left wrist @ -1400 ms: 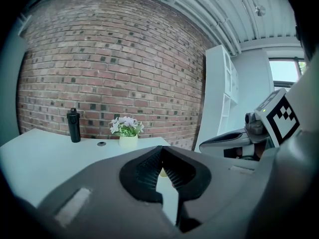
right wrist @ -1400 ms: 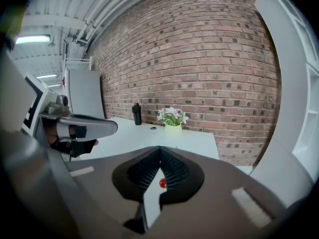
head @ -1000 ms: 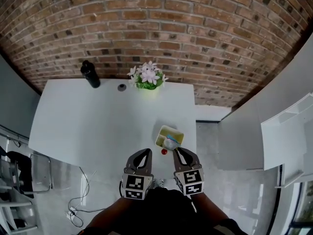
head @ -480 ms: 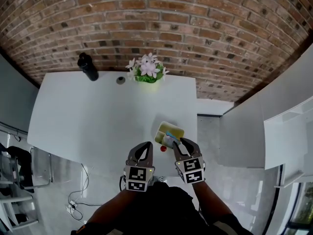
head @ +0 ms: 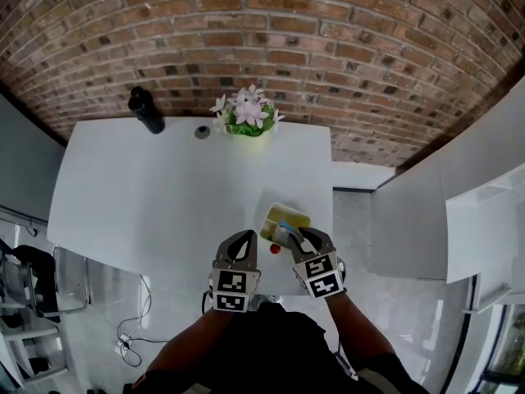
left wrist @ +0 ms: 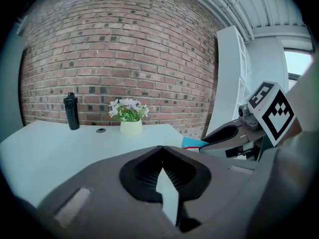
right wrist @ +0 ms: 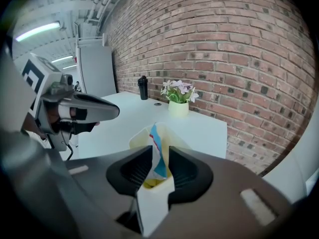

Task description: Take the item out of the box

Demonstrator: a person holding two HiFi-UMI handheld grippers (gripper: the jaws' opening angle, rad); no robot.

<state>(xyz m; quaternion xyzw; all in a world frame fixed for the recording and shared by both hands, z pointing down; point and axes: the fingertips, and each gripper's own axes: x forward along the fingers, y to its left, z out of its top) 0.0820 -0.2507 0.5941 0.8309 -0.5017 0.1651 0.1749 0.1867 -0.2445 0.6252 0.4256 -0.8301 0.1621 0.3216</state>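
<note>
White table (head: 164, 187), right gripper (head: 300, 236) jaws closing around packet (right wrist: 158, 156) in yellow box (head: 271, 220), print unreadable, left gripper (left wrist: 162, 151) jaws closed.

Head view overhead; gripper views low, level; all share table (head: 164, 187).

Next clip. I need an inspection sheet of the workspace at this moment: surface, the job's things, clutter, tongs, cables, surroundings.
Surface: white table, set against the wall.
Job's things: yellow box near the table's near right corner; the packet stands in it, not yet out.
Clutter: black bottle, pot of flowers and small grey disc along the far edge; small red thing beside the box.
Tongs: left tongs shut, empty; right tongs closing around the packet, apparently not yet pressing on it.
Cables: loose cables on the floor, left of the person.
Surroundings: brick wall behind, white cabinets right, chair left.
</note>
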